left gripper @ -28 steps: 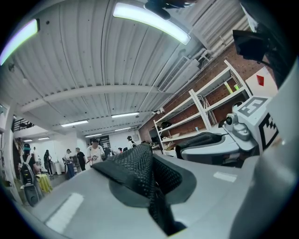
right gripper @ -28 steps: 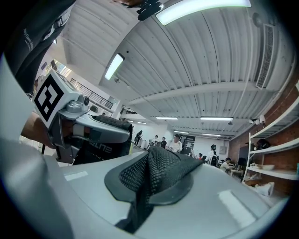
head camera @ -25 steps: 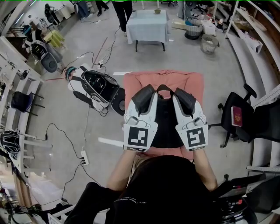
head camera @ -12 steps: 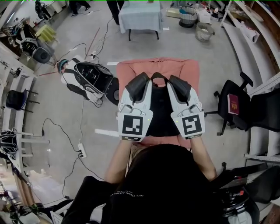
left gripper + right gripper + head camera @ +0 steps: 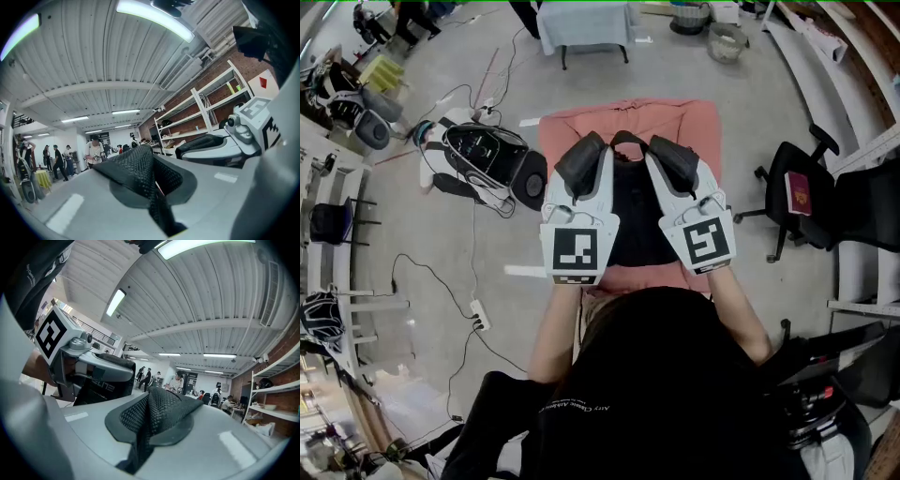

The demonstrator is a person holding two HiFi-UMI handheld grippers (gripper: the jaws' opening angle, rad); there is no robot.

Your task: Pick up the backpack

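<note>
On the pink-covered table [image 5: 698,117], the black backpack [image 5: 636,220] lies flat beneath both grippers. Left gripper [image 5: 581,161] and right gripper [image 5: 672,161] each show jaws pressed together on nothing. Step in hand: approach, no grip made. Next move likely calls for spreading the jaws toward the top handle [image 5: 627,139]. Against the earlier frames, the grippers keep station over the backpack; only the view shifts

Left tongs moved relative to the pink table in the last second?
No. The left tongs sit at the same place against the pink table; the whole picture slid together, so only the head camera shifted.
</note>
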